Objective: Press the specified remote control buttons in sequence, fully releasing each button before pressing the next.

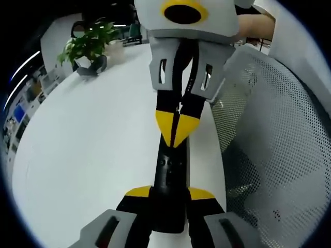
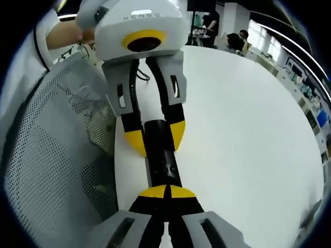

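A slim black remote (image 1: 170, 165) lies lengthwise along the edge of the white table (image 1: 93, 144). My left gripper (image 1: 169, 194) is shut on its near end, one yellow-tipped jaw on each side. My right gripper (image 1: 177, 129) comes in from the top of the left gripper view, shut, its joined yellow tips resting on the remote's upper face. In the right gripper view, the right gripper (image 2: 167, 192) is shut, its tips meeting on the remote (image 2: 164, 168) just past the small buttons. The left gripper (image 2: 156, 137) clamps the remote's far end.
A grey mesh chair (image 1: 279, 129) stands close against the table edge beside the remote, also seen as the chair (image 2: 46, 155). A potted plant (image 1: 88, 46) sits at the table's far end. People (image 2: 232, 39) sit in the background beyond the table (image 2: 248, 129).
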The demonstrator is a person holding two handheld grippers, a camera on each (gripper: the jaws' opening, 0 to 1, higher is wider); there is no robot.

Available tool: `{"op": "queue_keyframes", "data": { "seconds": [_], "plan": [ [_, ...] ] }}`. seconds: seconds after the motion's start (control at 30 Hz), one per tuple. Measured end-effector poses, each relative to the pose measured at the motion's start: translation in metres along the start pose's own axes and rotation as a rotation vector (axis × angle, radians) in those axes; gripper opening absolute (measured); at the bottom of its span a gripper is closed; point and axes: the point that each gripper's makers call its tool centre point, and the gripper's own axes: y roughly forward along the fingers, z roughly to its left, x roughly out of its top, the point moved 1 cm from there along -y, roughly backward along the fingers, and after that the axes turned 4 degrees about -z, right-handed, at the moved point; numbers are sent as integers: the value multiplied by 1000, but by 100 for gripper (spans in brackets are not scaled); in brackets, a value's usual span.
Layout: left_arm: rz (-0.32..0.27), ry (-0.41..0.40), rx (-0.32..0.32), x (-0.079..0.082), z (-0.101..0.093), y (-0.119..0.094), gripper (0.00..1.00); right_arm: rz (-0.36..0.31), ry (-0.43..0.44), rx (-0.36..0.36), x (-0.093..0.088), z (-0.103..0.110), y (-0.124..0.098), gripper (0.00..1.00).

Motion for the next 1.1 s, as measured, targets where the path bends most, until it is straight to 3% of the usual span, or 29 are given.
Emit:
{"op": "queue_keyframes", "data": {
  "seconds": [0.2,0.53,0.67,0.8,1.1],
  "plan": [
    [24,-1,4,1,1,0,24,-26,-37,13,12,3,3,0],
    [7,0,4,1,1,0,24,61,-203,4,11,3,9,0],
    [5,5,-1,0,1,-1,24,67,-208,8,11,1,8,0],
    [4,5,-1,0,1,-1,24,20,-115,45,11,2,5,0],
    [-4,0,-5,0,1,-1,24,35,-126,68,8,2,6,4]
  ]
}}
